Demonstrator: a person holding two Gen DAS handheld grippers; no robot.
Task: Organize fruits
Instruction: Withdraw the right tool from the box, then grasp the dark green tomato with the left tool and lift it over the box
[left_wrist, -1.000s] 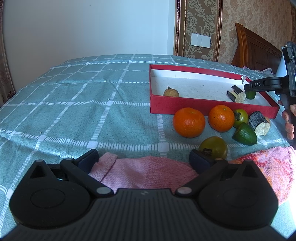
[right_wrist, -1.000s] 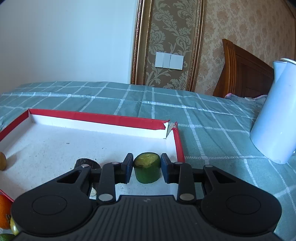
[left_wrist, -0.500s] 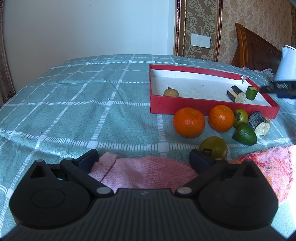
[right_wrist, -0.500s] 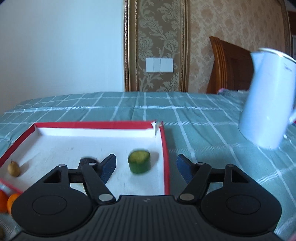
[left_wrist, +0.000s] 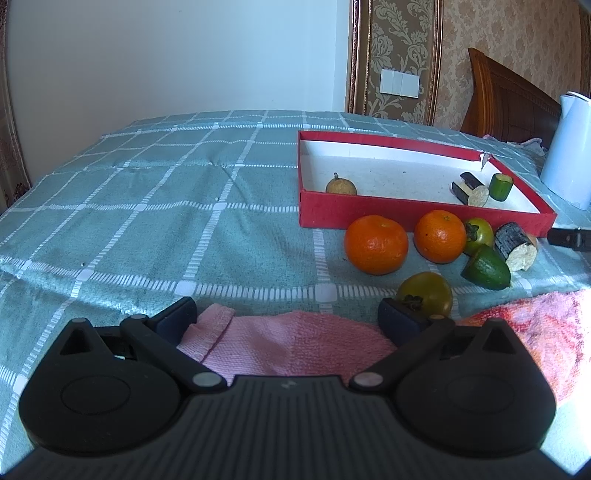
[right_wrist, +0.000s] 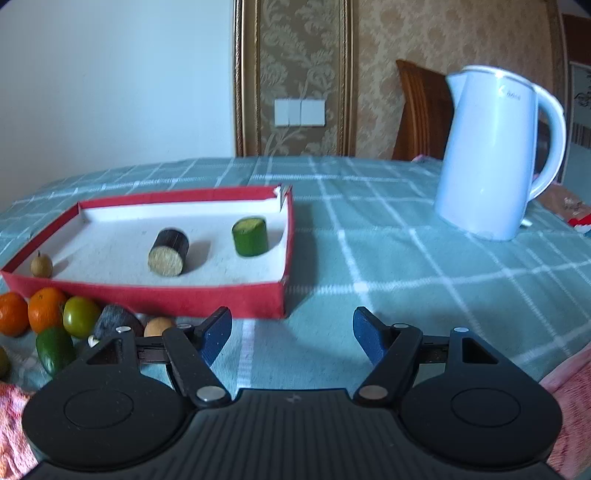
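Observation:
A red tray (left_wrist: 406, 212) (right_wrist: 184, 295) with a white floor holds a small brown fruit (left_wrist: 341, 185) (right_wrist: 41, 264), a dark cut piece (left_wrist: 470, 188) (right_wrist: 168, 252) and a green cut piece (left_wrist: 501, 187) (right_wrist: 250, 236). In front of the tray lie two oranges (left_wrist: 376, 244) (left_wrist: 439, 236), two green persimmons (left_wrist: 426, 293) (left_wrist: 479, 235), a green avocado-like piece (left_wrist: 487, 267) (right_wrist: 54, 349) and another dark cut piece (left_wrist: 516, 245). My left gripper (left_wrist: 288, 319) is open and empty over a pink cloth (left_wrist: 288, 341). My right gripper (right_wrist: 291, 334) is open and empty, just in front of the tray's right corner.
A white electric kettle (right_wrist: 495, 155) (left_wrist: 569, 147) stands to the right of the tray on the teal checked bedspread (left_wrist: 147, 206). A pink-orange towel (left_wrist: 535, 332) lies at the near right. A wooden headboard (left_wrist: 509, 99) is behind.
My right gripper let go of the green cut piece in the tray, opened wide and pulled back out of the tray toward the near edge. The left gripper has not moved.

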